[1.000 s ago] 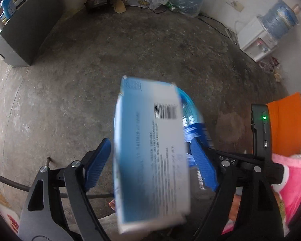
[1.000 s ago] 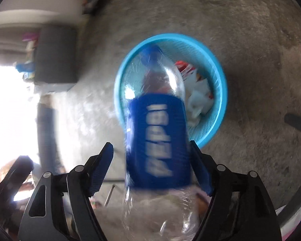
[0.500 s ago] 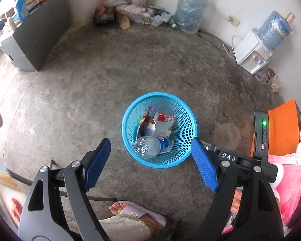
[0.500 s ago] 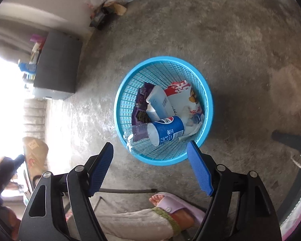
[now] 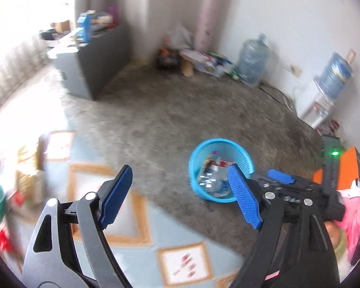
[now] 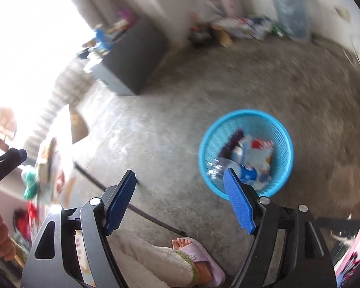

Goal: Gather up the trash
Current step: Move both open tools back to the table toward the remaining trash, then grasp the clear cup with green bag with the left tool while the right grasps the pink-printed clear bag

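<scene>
On the floor at about two o'clock, the blue basket (image 6: 246, 154) already holds a bottle (image 6: 244, 174) and wrappers, and both tongs, left (image 5: 180, 195) and right (image 6: 180, 201), are wide open and hold nothing.

Grey concrete floor (image 6: 228, 91) bears a blue basket (image 6: 285, 141) and a slippered foot (image 6: 199, 259)

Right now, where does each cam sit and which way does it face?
Left wrist: on the left gripper, angled down at the concrete floor and blue basket; own open fingers, plus the right gripper at right.
Right wrist: on the right gripper, angled down at the same basket; open fingers, a slippered foot.
Shared: basket, grey cabinet, water jug.
</scene>
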Available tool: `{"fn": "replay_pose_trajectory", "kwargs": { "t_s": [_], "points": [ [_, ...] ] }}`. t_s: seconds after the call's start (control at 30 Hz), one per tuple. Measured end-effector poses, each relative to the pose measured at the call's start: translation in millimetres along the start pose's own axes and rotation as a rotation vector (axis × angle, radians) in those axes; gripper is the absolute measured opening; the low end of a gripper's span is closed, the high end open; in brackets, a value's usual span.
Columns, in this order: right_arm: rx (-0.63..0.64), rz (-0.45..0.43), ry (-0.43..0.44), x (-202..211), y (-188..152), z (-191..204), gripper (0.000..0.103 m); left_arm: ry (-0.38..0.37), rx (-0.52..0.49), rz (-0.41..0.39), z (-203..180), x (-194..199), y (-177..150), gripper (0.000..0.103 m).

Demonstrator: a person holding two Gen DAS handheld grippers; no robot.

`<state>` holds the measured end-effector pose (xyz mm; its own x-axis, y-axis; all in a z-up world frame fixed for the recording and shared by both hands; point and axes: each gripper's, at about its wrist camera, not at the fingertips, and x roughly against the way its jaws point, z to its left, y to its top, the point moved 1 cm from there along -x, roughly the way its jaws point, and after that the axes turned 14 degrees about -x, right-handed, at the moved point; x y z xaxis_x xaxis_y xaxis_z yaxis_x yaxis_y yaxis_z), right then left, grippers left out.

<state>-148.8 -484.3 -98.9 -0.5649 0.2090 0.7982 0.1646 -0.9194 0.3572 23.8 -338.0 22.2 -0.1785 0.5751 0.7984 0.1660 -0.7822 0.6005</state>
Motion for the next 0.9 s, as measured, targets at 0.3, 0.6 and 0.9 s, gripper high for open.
{"fn": "replay_pose_trajectory", "kwargs": {
  "t_s": [0.3,0.6,0.9],
  "points": [
    [0.212,-0.028,0.071,31.2,-26.1,74.9,0.074,0.187,0.238,-0.056,72.3,81.0,-86.2,0.077],
    [0.389,0.025,0.15,27.6,-59.2,135.2,0.074,0.419,0.489,-0.099,135.1,154.4,-176.4,0.078],
    [0.552,0.099,0.241,7.2,-83.2,219.6,0.074,0.579,0.634,-0.159,188.1,197.1,-241.0,0.078]
  ]
}}
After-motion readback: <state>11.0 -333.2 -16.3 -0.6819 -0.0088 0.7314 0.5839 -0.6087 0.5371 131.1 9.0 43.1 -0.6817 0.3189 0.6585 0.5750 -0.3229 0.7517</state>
